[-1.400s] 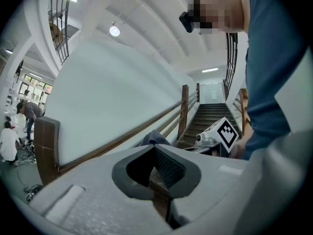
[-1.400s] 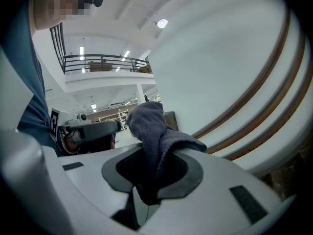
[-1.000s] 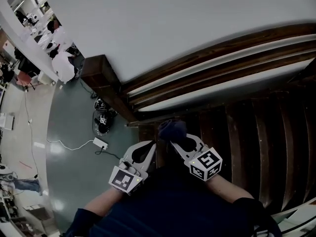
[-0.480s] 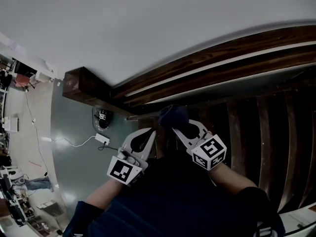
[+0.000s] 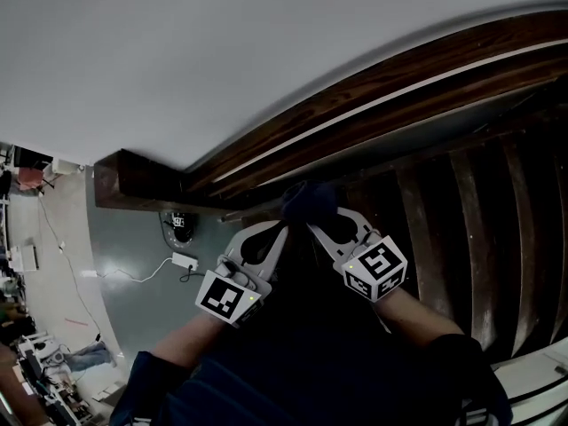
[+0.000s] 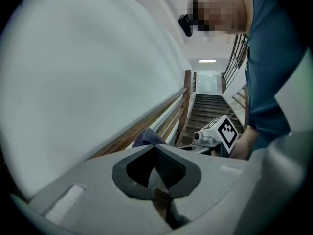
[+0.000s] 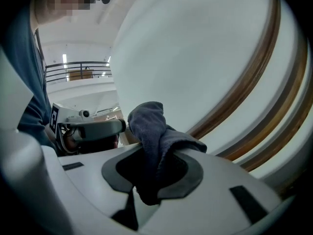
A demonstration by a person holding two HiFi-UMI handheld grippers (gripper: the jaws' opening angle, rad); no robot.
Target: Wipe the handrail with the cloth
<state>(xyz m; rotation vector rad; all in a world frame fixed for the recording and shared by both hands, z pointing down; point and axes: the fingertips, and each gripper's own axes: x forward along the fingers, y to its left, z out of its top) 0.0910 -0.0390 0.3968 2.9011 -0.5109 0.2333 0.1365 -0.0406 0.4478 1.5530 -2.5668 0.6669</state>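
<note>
A dark wooden handrail runs diagonally along the white wall, from lower left to upper right. My right gripper is shut on a dark blue cloth, which bunches up above its fingertips just below the rail. In the right gripper view the cloth hangs down through the jaws, with the handrail curving past on the right. My left gripper is shut with nothing in it, its tips next to the cloth. The left gripper view looks up along the handrail, with the cloth just beyond the jaws.
Dark wooden stair treads lie to the right. The rail ends at a dark newel post on the left. Below it on the grey floor sit a round device and a white power strip with its cable.
The head view has swung, so the post and rail sit further left and the room at the far left has mostly dropped out. Both grippers and the cloth have moved up a little, still side by side.
</note>
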